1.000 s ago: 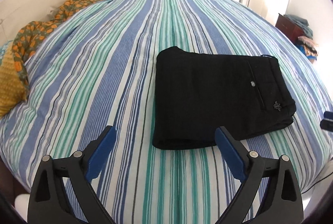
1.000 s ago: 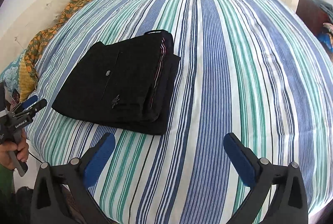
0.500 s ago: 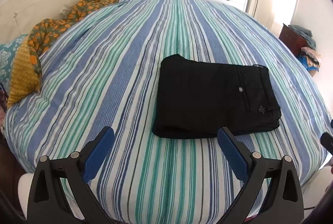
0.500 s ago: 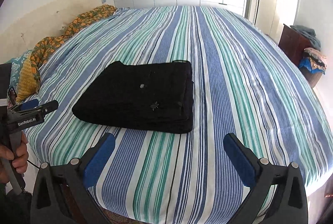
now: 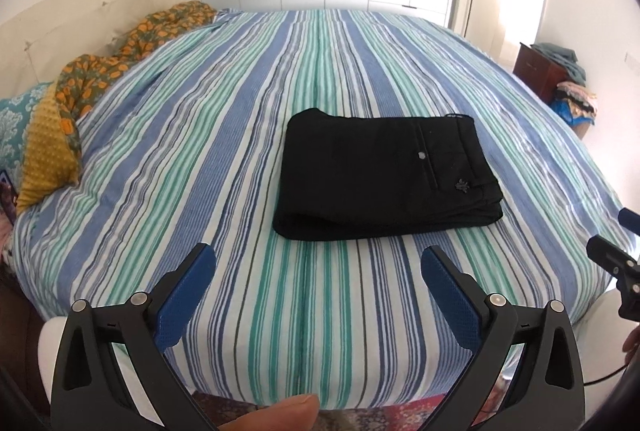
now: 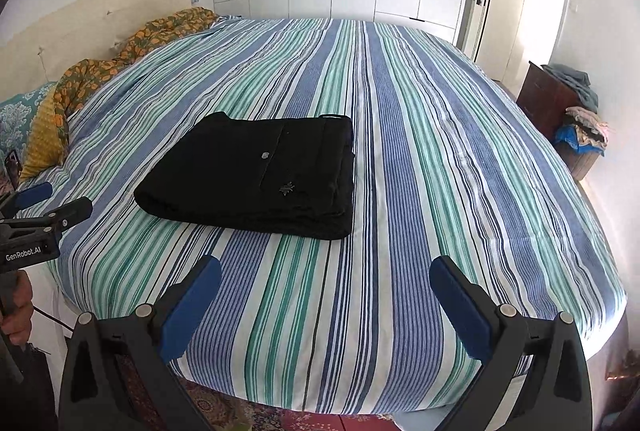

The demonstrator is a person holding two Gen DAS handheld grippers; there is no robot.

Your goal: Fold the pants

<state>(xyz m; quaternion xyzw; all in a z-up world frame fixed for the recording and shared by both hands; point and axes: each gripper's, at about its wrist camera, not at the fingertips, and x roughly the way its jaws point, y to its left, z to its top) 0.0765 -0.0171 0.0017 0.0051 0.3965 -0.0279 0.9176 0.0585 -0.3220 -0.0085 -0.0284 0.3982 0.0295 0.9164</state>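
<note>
Pants [image 5: 384, 173] look folded already: a black, squarish stack lying on the striped bed cover [image 5: 200, 159], toward its near edge and a bit right of the middle in your left wrist view. The waistband end with the button and back pocket faces the right side of the bed, and the rounded fold faces left. Your left gripper [image 5: 318, 265] hangs over the near edge, jaws wide apart with nothing between them, well short of the stack. Its jaws have just been opening the last bit. A fingertip [image 5: 276, 413] of yours pokes in at the bottom.

Right wrist view: same stack [image 6: 256, 171], now left of centre, several layers showing along its near edge. Your right gripper [image 6: 324, 281] is spread wide too, empty, over the cover's near edge and clear of the cloth. Your left hand [image 6: 16, 315] and its tool sit at the left border.

Handling-wise, I'd guess soft, limp woven cloth, fairly light, not slippery on that cotton cover. If you need to move it, I'd pinch through all layers at the thick near edge, one gripper toward each end, or the stack will probably slump open.
</note>
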